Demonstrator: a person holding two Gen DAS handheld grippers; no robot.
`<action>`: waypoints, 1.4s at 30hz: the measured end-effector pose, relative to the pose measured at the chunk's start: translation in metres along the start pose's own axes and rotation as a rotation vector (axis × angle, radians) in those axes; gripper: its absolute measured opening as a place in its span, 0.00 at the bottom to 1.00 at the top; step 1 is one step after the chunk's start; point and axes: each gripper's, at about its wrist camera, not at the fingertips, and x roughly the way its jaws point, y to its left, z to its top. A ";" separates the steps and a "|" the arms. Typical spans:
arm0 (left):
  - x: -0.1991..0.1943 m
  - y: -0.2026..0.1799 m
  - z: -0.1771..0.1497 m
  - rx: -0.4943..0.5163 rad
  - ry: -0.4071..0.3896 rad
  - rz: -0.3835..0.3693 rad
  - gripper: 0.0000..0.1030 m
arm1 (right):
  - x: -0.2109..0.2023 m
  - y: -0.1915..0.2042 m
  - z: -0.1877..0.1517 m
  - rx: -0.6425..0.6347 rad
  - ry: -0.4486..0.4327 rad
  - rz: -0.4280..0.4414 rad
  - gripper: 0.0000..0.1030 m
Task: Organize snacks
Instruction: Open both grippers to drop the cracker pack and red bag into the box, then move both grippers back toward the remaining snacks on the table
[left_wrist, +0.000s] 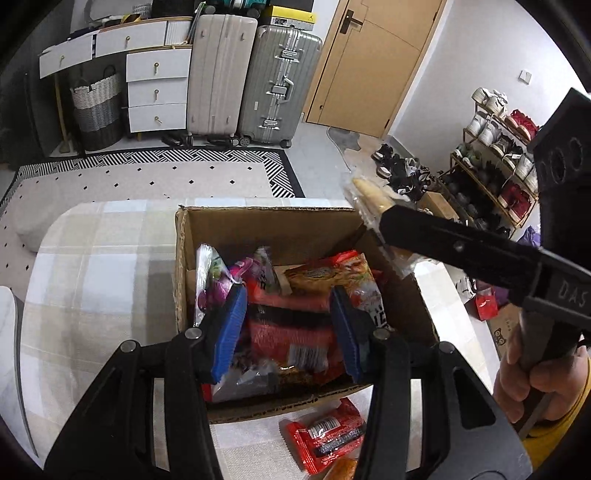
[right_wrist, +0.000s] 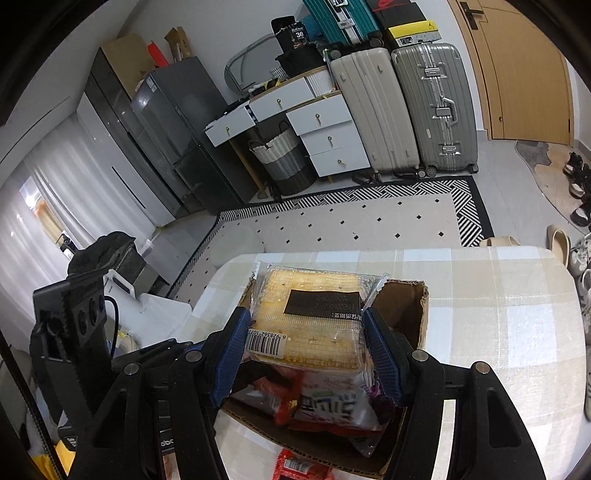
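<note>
Snack-filled cardboard box (left_wrist: 295, 225) sits below wrapped cake (right_wrist: 306, 325); suitcases (left_wrist: 255, 77) behind.

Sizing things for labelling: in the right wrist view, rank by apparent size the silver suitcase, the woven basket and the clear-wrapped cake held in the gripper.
1. Silver suitcase.
2. Clear-wrapped cake, though it is nearest the camera, so its rank is unsure.
3. Woven basket.
</note>
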 end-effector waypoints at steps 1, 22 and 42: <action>0.002 0.001 0.000 0.000 -0.002 -0.006 0.42 | 0.001 0.000 0.000 0.000 -0.002 -0.001 0.62; -0.084 0.030 -0.042 -0.019 -0.081 0.051 0.48 | 0.018 0.004 -0.011 0.014 0.049 -0.059 0.64; -0.209 -0.046 -0.098 0.079 -0.222 0.118 0.75 | -0.124 0.072 -0.043 -0.043 -0.162 0.016 0.78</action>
